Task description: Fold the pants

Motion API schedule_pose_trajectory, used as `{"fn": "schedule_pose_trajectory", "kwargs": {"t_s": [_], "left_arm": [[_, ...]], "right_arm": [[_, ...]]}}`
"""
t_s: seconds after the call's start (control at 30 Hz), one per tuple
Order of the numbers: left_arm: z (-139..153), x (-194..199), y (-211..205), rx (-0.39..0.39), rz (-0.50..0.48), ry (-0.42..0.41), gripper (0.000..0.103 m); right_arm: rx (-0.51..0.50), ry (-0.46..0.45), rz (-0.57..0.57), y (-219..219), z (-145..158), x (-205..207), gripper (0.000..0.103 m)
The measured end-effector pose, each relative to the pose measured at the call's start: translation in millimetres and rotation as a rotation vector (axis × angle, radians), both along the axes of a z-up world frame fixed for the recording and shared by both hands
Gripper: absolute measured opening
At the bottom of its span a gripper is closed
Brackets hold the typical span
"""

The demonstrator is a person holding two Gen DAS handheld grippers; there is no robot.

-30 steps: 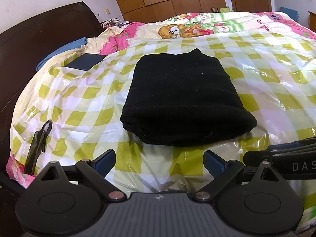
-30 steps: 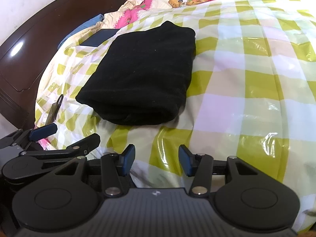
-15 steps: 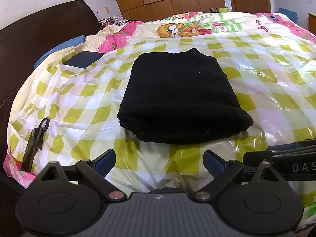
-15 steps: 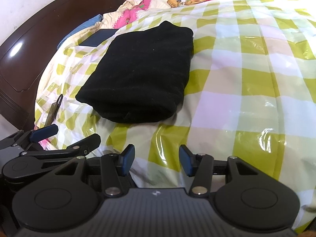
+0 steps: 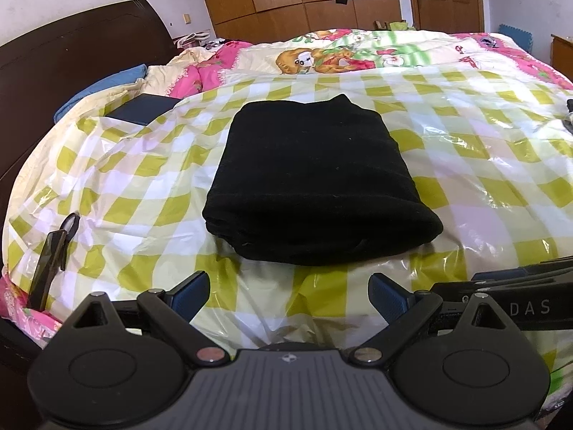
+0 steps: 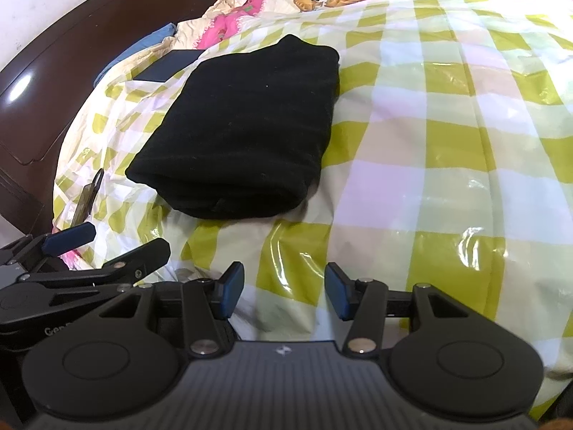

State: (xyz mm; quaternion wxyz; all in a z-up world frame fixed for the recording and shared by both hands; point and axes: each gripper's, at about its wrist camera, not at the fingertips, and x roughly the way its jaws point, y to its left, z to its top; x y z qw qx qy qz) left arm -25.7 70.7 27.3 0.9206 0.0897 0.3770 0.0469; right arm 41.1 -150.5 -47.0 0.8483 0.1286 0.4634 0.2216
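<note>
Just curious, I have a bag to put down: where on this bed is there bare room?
Right of the folded black pants, the checked plastic sheet lies bare. The left is crowded: a dark blue book, a clip.

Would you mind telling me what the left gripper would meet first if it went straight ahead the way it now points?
Probably the checked plastic sheet on the bed: the left gripper, jaws open and empty, tilts downward at the bare strip just short of the folded black pants. On a flatter path it would meet their near fold; depth is unclear.
</note>
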Motion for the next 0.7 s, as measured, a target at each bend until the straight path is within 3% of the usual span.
{"fn": "schedule_pose_trajectory", "kwargs": {"t_s": [0.7], "left_arm": [[-0.1, -2.0, -0.4, 0.012, 0.006, -0.012, 0.103]], "right_arm": [[0.003, 0.004, 0.001, 0.9, -0.7, -0.2, 0.052]]}}
